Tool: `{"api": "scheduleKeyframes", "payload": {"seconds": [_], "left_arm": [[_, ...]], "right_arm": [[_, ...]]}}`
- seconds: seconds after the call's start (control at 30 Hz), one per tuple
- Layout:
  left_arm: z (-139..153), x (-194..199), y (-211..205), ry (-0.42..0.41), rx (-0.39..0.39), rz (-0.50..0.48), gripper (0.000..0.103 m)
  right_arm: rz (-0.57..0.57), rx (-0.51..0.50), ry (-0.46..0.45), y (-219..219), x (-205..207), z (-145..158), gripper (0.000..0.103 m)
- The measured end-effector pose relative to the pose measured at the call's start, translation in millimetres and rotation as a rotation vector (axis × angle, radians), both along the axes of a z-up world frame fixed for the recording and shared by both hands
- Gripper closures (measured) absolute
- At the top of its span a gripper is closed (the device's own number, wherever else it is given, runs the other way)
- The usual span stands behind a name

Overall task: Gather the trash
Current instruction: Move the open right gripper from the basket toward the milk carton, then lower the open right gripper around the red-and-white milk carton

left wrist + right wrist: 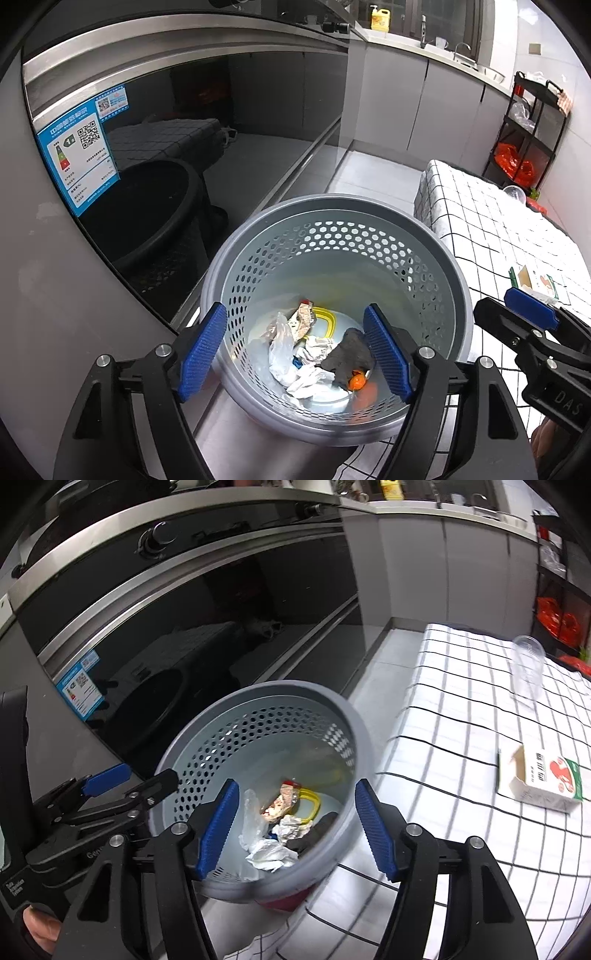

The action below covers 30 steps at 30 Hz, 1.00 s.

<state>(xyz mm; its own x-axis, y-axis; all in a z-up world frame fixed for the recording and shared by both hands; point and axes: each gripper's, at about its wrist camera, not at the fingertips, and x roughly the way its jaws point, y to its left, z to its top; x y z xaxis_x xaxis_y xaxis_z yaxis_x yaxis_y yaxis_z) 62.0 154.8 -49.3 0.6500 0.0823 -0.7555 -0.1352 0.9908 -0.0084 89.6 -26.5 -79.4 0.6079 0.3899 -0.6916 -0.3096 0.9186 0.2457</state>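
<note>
Both grippers hang empty with jaws apart over the grey perforated plastic waste basket [258, 738]: left gripper [295, 354], right gripper [295, 827]. Remaining trash lies right of the basket on the checked-cloth desk [461, 709]: white cardboard carton [543, 779], beyond it clear plastic cup [528, 664]. Approach the carton next, jaws spanning its narrow sides.

Dark glass oven door [229, 122] with a blue energy sticker [79, 158] on it, yellow detergent bottle [380, 16] up on the counter, black shelf rack [528, 129] holding orange bags [513, 164].
</note>
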Motion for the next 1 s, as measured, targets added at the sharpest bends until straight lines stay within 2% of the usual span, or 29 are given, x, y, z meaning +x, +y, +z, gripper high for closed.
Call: {"api": "scheduleKeyframes", "payload": {"seconds": [0.23, 0.57, 0.77, 1.0], "left_arm": [[2.2, 0.8, -16.2, -0.017, 0.010, -0.036, 0.026], [2.8, 7.9, -58.2, -0.053, -0.015, -0.142, 0.021], [-0.6, 9.9, -78.6, -0.051, -0.032, -0.188, 0.021], [-3.8, 10.5, -88.0, -0.043, -0.043, -0.206, 0.019]], "right_arm": [[-0.114, -0.001, 0.006, -35.2, -5.4, -4.7, 0.040], [-0.291, -0.068, -0.003, -88.1, -20.4, -14.3, 0.037], [-0.403, -0.098, 0.019, -116.7, -12.3, -23.0, 0.036], [-0.467, -0.157, 0.027, -127.7, 3.8, -29.6, 0.036]]}}
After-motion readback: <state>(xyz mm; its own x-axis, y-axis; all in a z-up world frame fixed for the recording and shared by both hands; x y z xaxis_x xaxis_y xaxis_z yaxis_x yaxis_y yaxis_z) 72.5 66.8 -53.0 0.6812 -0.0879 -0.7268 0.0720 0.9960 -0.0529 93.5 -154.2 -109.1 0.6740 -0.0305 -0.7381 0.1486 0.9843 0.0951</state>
